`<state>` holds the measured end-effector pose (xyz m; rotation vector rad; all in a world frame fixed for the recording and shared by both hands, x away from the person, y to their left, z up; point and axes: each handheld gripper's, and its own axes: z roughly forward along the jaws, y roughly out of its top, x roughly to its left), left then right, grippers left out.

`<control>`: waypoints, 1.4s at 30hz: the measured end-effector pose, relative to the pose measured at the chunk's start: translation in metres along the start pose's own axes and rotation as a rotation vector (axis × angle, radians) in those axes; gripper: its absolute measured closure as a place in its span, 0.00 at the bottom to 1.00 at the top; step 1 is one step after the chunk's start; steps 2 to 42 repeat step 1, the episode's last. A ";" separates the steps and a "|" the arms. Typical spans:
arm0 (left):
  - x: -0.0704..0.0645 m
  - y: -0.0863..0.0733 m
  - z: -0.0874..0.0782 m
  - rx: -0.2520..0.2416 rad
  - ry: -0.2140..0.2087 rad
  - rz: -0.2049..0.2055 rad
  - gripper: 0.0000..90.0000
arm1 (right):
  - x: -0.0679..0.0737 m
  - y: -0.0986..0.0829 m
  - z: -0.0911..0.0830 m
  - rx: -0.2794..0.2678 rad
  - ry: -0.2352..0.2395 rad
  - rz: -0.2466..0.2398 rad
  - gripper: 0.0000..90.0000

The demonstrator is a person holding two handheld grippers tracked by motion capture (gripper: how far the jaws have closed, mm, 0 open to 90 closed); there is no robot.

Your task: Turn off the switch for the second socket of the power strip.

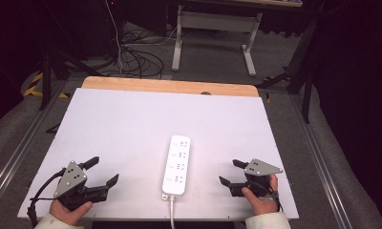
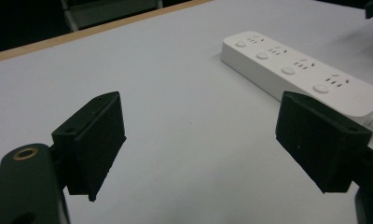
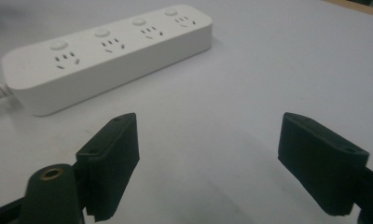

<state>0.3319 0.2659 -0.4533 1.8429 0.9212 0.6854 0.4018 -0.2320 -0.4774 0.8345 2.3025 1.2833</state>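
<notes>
A white power strip point(image 1: 176, 165) with several sockets and buttons lies flat near the front middle of the white table top point(image 1: 132, 124), its cord running off the front edge. The left gripper point(image 1: 102, 171) rests at the front left, open, nothing between its jaws. The right gripper point(image 1: 230, 172) rests at the front right, also open and holding nothing. In the left gripper view the power strip point(image 2: 296, 74) lies ahead to the right of the gripper point(image 2: 217, 144). In the right gripper view the power strip point(image 3: 105, 51) lies ahead to the left of the gripper point(image 3: 212, 163).
The table's wooden back edge point(image 1: 170, 87) shows beyond the white top. On the floor behind lie cables point(image 1: 132, 57) and a white desk frame point(image 1: 213, 33). Metal rails point(image 1: 323, 157) run along both sides of the table.
</notes>
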 end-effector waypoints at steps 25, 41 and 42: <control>0.001 -0.001 0.001 0.003 -0.002 -0.005 0.18 | 0.000 0.000 0.000 0.006 -0.005 -0.005 0.24; 0.001 -0.001 0.001 0.003 -0.002 -0.005 0.18 | 0.000 0.000 0.000 0.006 -0.005 -0.005 0.24; 0.001 -0.001 0.001 0.003 -0.002 -0.005 0.18 | 0.000 0.000 0.000 0.006 -0.005 -0.005 0.24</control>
